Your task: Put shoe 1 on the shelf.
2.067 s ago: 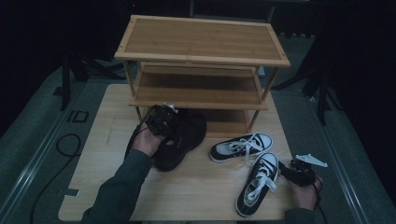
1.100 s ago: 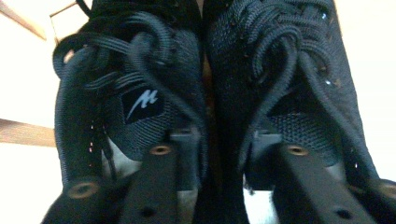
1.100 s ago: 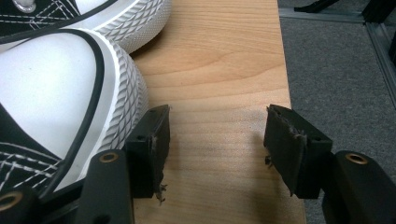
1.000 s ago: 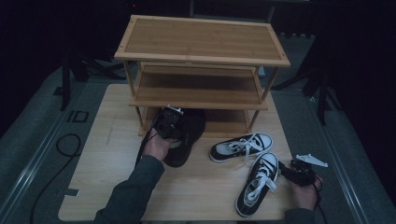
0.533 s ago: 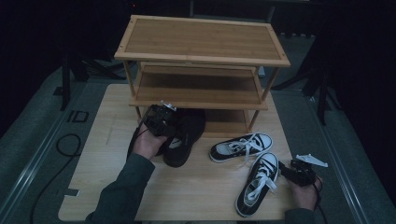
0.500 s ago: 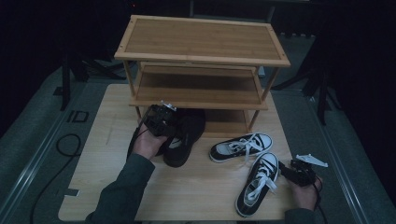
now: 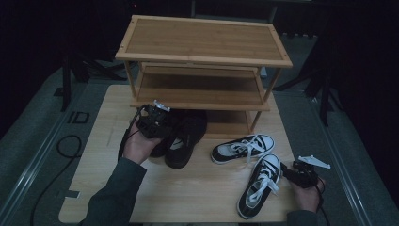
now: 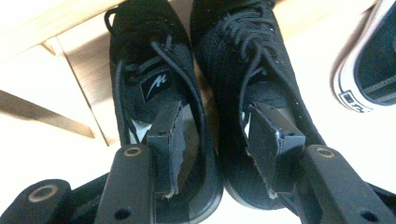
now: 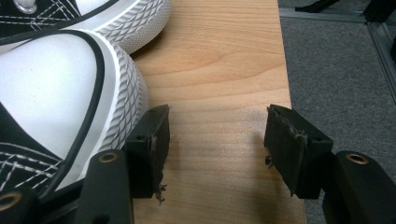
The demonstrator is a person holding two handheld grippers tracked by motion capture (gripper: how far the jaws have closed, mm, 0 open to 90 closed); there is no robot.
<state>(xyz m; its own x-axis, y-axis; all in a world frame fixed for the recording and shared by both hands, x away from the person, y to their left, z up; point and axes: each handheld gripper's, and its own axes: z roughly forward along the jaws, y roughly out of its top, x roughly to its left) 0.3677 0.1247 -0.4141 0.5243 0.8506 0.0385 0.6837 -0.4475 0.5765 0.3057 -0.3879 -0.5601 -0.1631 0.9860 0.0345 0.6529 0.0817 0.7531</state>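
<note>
High view: the left claw (image 7: pixel 154 121) hovers over the heels of 2 black shoes (image 7: pixel 184 136) lying side by side on the desk (image 7: pixel 94 155), toes tucked under the lowest tier of the wooden shoe rack (image 7: pixel 202 47). In the left gripper view its jaws have just been widening and then easing in a little; each jaw dips into or hangs just above one shoe's opening, the inner collars between them, unpinched, so the claw reads as released. To do the step well, it looks wise to pinch both inner collars together, centred, before lifting, so neither shoe sags or catches the shelf edge. The right claw (image 9: pixel 217 140) rests spread and empty on the desk's near right, just beside the toe of a black-and-white sneaker (image 7: pixel 259 184); its mate (image 7: pixel 242 147) lies farther in.
</note>
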